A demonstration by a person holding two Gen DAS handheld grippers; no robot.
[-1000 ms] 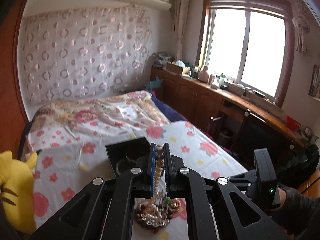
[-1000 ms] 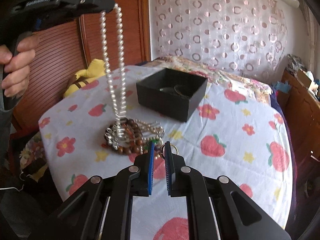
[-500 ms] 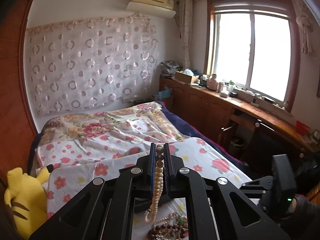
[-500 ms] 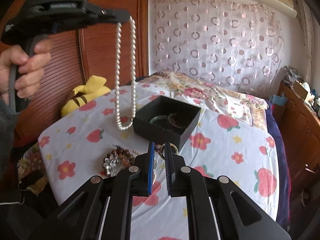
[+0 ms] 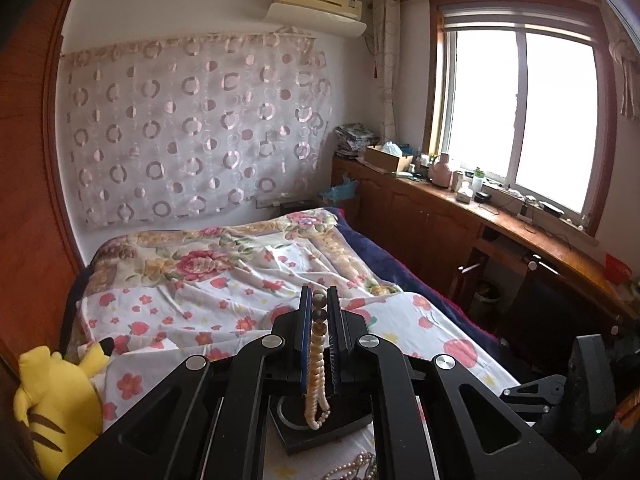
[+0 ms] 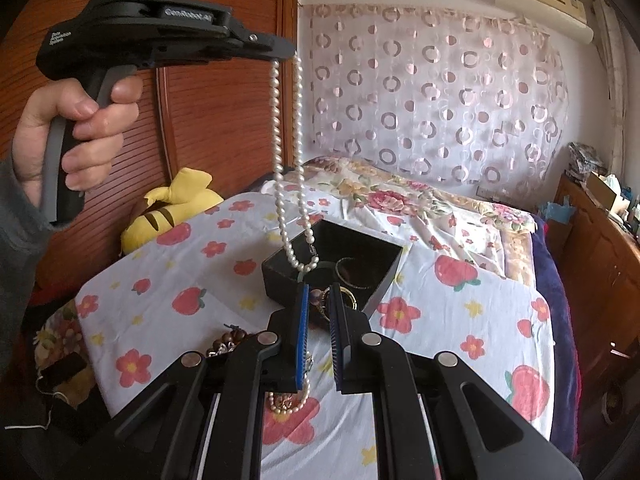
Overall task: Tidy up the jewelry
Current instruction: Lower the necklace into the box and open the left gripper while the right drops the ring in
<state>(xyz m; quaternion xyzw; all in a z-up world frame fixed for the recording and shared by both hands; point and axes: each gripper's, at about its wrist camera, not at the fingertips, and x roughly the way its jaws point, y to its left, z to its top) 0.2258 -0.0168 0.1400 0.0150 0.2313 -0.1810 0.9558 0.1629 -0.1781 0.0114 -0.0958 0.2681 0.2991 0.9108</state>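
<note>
1. Left hand-held gripper (image 6: 294, 53) clamped on pearl necklace (image 6: 288, 160); strand dangling straight below its tips, lowest loop over the near corner of the black box (image 6: 360, 248).
2. Right hand-held gripper (image 6: 319, 300) closed on a small ringed piece (image 6: 320, 298), not clear which, just before the box.
3. Remaining jewelry pile (image 6: 228, 342) on the flowered surface (image 6: 440, 320), left of the right gripper.
4. Bangles (image 6: 352, 276) inside the box.

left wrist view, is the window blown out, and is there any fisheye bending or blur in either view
Left wrist view: the window is blown out to plain white, nothing outside readable; the wardrobe edge bows with the fisheye; the bed stays sharp. Right wrist view: evenly lit, no glare; the pearl necklace hangs crisp, no motion blur; the dark corners are lens vignette.
</note>
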